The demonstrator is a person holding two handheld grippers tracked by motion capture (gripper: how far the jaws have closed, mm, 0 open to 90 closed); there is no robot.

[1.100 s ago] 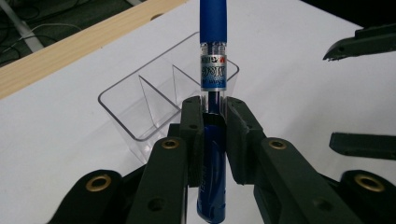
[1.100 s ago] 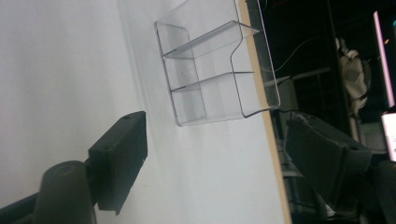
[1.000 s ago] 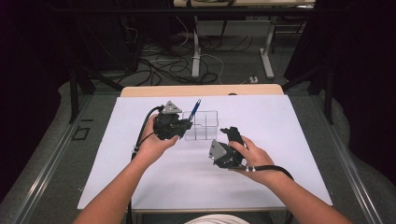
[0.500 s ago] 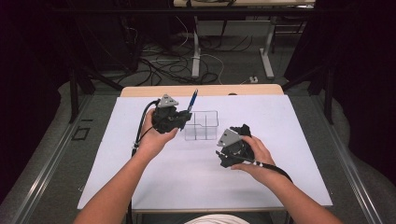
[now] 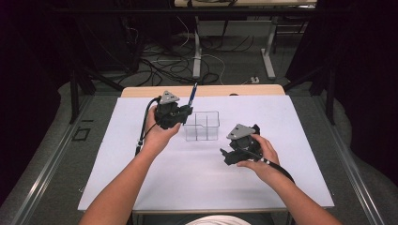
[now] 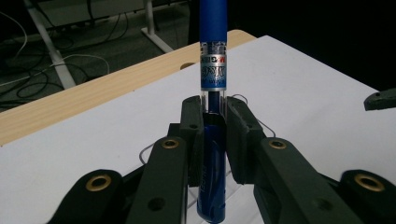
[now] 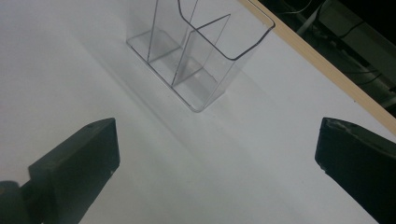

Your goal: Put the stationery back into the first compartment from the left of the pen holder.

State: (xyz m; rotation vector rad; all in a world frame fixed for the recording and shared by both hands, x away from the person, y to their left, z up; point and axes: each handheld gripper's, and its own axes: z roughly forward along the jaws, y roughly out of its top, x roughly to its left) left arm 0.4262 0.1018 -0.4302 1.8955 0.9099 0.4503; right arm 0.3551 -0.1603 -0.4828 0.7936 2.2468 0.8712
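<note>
My left gripper [image 5: 186, 110] is shut on a blue pen [image 5: 192, 93] that points up and away, just left of a clear plastic holder [image 5: 202, 125] with several compartments. In the left gripper view the pen [image 6: 212, 70] rises between the closed fingers [image 6: 191, 126]. My right gripper [image 5: 234, 143] hovers low over the white sheet, right of and nearer than the holder. Its jaws have just been opening and now stand wide apart with nothing between them. The right gripper view looks past the open gripper [image 7: 215, 156] at the empty holder [image 7: 201, 56].
A white sheet [image 5: 141, 178] covers the table, with a strip of wooden tabletop [image 5: 220, 90] at the far edge. Cables and table legs lie on the floor beyond. The right gripper's jaw tip [image 6: 380, 99] shows at the edge of the left gripper view.
My right gripper has drifted to the right, away from the holder, and its jaws have spread wider. The left gripper and its pen have barely shifted.
</note>
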